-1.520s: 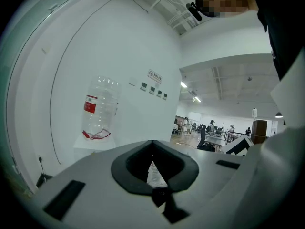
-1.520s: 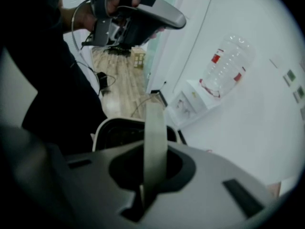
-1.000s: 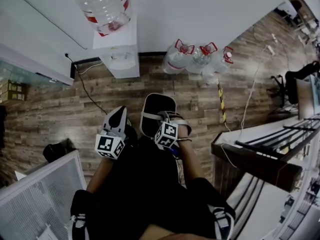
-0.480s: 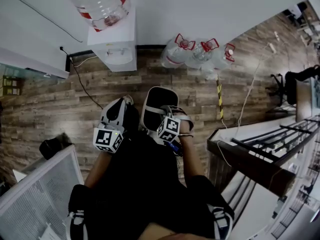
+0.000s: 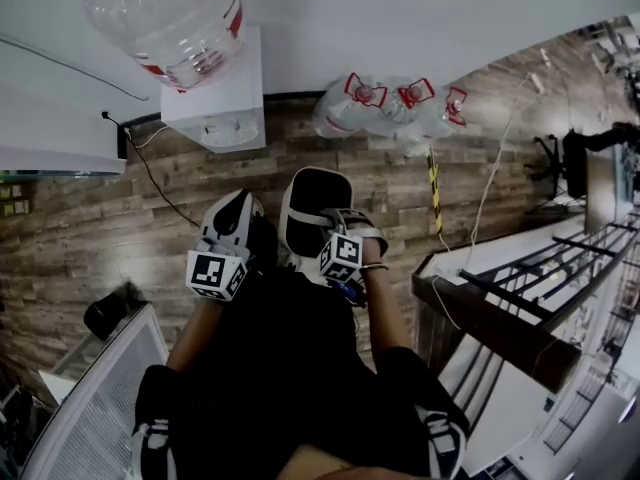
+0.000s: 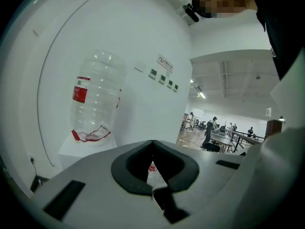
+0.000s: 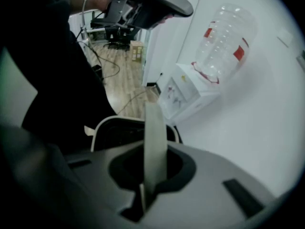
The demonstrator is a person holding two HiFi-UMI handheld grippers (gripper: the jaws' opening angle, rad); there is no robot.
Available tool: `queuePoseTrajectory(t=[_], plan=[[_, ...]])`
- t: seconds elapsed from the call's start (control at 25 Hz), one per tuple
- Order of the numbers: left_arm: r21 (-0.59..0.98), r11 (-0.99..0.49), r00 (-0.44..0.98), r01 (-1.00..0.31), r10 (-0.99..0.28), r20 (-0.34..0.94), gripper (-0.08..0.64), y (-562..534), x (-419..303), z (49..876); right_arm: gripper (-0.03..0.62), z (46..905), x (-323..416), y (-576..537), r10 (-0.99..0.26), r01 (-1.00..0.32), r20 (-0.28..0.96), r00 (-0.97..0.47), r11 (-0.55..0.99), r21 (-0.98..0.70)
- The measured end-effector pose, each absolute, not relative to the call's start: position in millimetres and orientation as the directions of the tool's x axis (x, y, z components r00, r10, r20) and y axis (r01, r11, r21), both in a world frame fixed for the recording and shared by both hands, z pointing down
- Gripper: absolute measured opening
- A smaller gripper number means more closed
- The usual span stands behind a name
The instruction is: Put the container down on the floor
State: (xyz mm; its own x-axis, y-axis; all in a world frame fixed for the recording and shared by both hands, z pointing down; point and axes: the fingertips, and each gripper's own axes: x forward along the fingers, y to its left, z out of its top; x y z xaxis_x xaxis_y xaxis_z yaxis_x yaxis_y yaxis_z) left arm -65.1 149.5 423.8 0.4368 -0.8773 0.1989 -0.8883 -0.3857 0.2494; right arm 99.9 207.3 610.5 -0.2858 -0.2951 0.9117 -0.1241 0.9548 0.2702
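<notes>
The container (image 5: 313, 216) is a dark, oval bucket with a white rim, held in front of the person's body above the wooden floor (image 5: 120, 228). Its white strap handle (image 5: 322, 231) runs up into my right gripper (image 5: 338, 234), which is shut on it. In the right gripper view the handle (image 7: 155, 137) stands as a pale band between the closed jaws, with the container's rim (image 7: 107, 124) just beyond. My left gripper (image 5: 232, 216) hangs beside the container on its left. Its jaws (image 6: 153, 178) are shut with nothing between them.
A white water dispenser (image 5: 215, 108) with an upturned clear bottle (image 5: 165, 18) stands against the wall ahead. Three empty bottles (image 5: 385, 108) lie on the floor to its right. A desk (image 5: 500, 308) is at the right, a mesh partition (image 5: 90, 408) at the lower left.
The view has shifted toward the wall, so the dispenser looks larger and further left. The container still hangs from my right gripper, and both grippers keep their place before the body.
</notes>
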Motion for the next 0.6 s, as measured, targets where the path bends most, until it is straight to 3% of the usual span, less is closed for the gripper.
queuePoseTrajectory(t=[0.6], plan=[[0.28, -0.424, 0.485, -0.861, -0.851, 0.203, 0.031, 62, -108, 433, 0.032, 620, 58, 85, -0.315, -0.125, 0.909, -0.271, 0.948, 0.292]])
